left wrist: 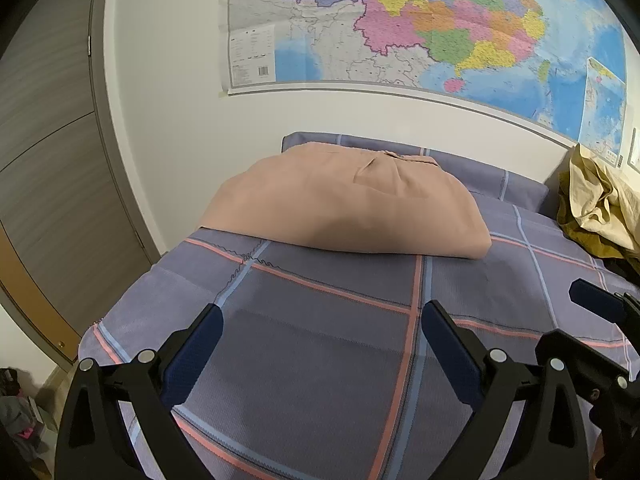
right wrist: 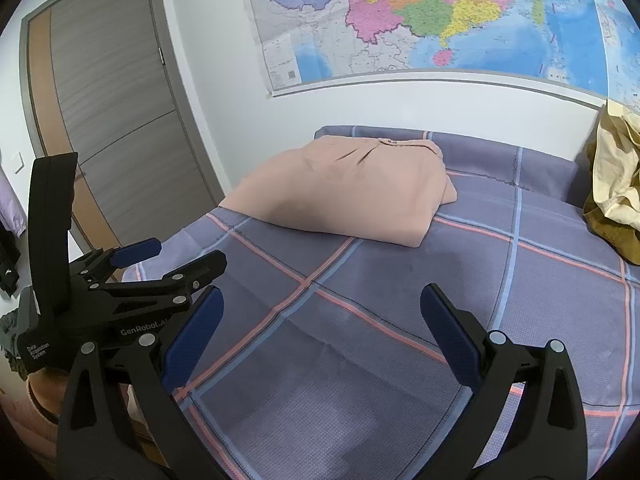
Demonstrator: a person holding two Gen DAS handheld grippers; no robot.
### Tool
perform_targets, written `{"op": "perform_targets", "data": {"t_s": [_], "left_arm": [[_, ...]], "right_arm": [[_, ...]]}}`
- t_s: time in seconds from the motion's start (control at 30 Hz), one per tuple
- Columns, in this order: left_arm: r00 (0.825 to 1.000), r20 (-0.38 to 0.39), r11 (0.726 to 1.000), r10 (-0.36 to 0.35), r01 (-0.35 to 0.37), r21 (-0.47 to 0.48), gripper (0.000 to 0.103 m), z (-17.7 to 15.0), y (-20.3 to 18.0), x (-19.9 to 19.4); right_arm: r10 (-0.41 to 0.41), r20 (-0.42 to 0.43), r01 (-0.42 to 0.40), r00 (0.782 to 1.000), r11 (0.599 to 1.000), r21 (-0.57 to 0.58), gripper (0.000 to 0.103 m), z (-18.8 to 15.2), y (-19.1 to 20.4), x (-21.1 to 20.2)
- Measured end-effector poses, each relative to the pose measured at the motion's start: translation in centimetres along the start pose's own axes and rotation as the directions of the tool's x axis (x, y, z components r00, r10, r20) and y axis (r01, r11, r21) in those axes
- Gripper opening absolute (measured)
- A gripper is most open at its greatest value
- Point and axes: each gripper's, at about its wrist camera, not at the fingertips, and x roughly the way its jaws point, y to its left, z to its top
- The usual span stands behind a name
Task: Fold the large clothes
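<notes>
A peach-pink garment (left wrist: 344, 204) (right wrist: 344, 196) lies folded into a thick rectangle at the far side of the bed, its collar toward the wall. My left gripper (left wrist: 320, 320) hovers open above the checked bedspread, well short of the garment, with nothing between its blue pads. My right gripper (right wrist: 320, 304) is open too, over the near part of the bed, and holds nothing. The left gripper (right wrist: 176, 256) also shows at the left of the right wrist view, and one blue pad of the right gripper (left wrist: 596, 300) pokes in at the right edge of the left wrist view.
The bed carries a purple-grey cover (left wrist: 320, 360) with pink and blue stripes. A crumpled yellow-tan pile of clothes (left wrist: 596, 208) (right wrist: 616, 184) sits at the right by the wall. A large map (left wrist: 400, 20) hangs above; a grey door (right wrist: 112, 120) stands left of the bed.
</notes>
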Motion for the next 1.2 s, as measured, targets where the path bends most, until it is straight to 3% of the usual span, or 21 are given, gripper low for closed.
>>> {"op": "perform_targets", "data": {"t_s": [1.2], "left_arm": [[1.000, -0.011, 1.000, -0.009, 0.010, 0.011, 0.096, -0.58, -0.57, -0.32]], "right_arm": [[0.001, -0.003, -0.001, 1.000, 1.000, 0.007, 0.097, -0.49, -0.28, -0.19]]}}
